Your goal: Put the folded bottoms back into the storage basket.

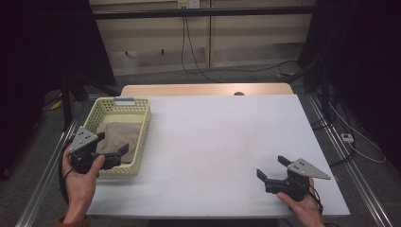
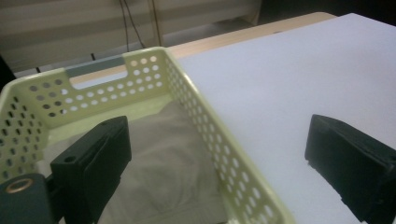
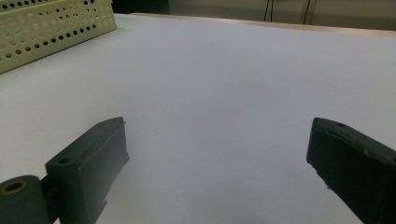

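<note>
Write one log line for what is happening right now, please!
left gripper: open, straddling basket wall, over folded cloth | right gripper: open, holding nothing, above white table | cloth: in basket, ungrasped

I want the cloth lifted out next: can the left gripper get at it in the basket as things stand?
Probably yes. The left gripper is open above the near end of the basket, one finger over the cloth, the other outside the wall. Nothing covers the cloth.

No readable text, label or number anywhere
</note>
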